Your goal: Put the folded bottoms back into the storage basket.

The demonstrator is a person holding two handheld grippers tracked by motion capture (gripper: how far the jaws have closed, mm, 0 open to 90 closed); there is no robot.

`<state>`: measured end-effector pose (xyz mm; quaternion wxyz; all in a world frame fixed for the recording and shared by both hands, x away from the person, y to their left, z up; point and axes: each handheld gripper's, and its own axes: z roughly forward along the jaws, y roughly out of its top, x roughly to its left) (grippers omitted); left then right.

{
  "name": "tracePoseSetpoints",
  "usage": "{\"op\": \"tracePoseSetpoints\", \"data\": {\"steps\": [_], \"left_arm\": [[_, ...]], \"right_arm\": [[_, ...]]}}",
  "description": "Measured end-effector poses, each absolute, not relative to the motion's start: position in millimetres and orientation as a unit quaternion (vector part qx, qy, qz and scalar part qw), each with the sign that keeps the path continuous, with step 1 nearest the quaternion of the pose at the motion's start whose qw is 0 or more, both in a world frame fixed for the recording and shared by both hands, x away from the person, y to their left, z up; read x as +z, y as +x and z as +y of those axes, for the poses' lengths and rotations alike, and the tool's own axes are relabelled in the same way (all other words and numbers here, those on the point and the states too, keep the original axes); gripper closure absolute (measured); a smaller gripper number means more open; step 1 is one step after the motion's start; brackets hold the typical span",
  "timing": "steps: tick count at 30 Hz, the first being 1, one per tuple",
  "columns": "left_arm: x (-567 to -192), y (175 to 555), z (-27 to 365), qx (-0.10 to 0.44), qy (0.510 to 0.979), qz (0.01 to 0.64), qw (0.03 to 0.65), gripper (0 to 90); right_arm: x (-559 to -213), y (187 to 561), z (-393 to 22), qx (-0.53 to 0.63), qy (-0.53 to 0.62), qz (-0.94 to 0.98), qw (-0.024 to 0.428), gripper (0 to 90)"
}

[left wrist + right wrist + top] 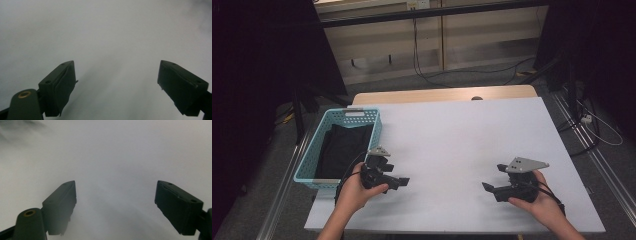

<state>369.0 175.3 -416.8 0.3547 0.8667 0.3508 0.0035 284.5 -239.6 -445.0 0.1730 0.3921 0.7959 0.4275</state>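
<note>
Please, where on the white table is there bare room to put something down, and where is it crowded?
Bare room: the wide patch of the white table between the left claw and the right claw, and all of the far half beyond them. Crowded: the left edge, where the blue basket with the black cloth stands beside the left claw.

Matt white table top (462, 145), turquoise plastic lattice basket (362, 116) – black cloth (342, 150) inside, matt black jaws.

One white tabletop (462, 145) carries one blue basket (354, 116) at its left holding one black cloth (343, 145), while two hands hold two claws, left (401, 182) and right (487, 188).
</note>
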Motion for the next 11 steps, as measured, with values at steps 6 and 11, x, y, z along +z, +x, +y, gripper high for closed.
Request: {"op": "tracePoseSetpoints", "data": {"steps": [6, 11], "left_arm": [[-422.3, 366.9, 178.0, 0.005, 0.866, 0.346, 0.361, 14.7], [-426.2, 365.4, 178.8, 0.006, 0.869, 0.345, 0.355, 13.7]], "right_arm": [[-447.6, 283.1, -241.2, 0.425, 0.392, 0.797, 0.173, 17.5], [-448.7, 283.5, -243.5, 0.424, 0.394, 0.796, 0.175, 17.3]]}}
